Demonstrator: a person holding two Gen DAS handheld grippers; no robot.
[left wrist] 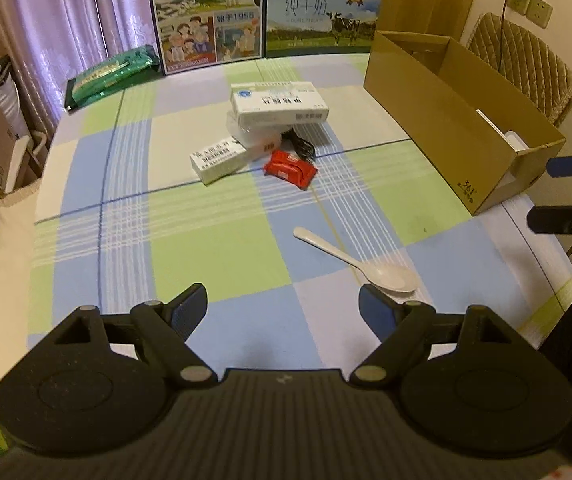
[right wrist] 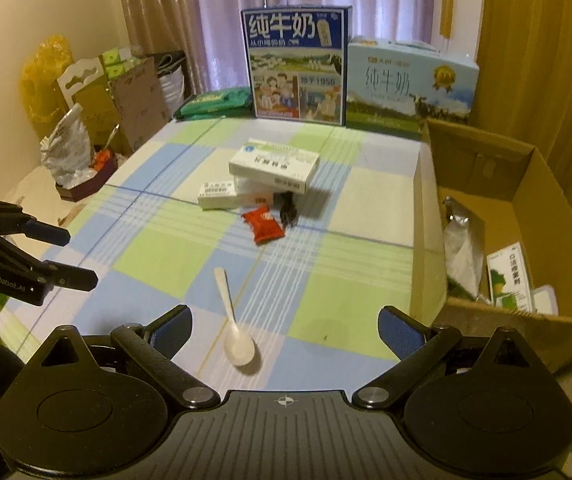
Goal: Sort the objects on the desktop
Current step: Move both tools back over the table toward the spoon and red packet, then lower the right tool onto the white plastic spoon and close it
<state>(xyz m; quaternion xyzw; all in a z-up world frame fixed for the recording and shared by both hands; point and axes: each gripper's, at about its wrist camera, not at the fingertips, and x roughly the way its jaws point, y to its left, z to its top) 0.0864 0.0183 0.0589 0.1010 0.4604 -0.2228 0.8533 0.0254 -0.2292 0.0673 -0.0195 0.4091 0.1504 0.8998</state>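
Note:
A white plastic spoon lies on the checked tablecloth just ahead of both grippers. Farther back sits a pile: a large white medicine box on top, a smaller white box, a red packet and a black cable. My left gripper is open and empty, above the near table edge. Also open and empty, my right gripper hovers beside the cardboard box, which holds several packets.
Two milk cartons stand along the far edge, with a green pouch to their left. Bags and cartons crowd the floor left of the table. A padded chair stands behind the cardboard box.

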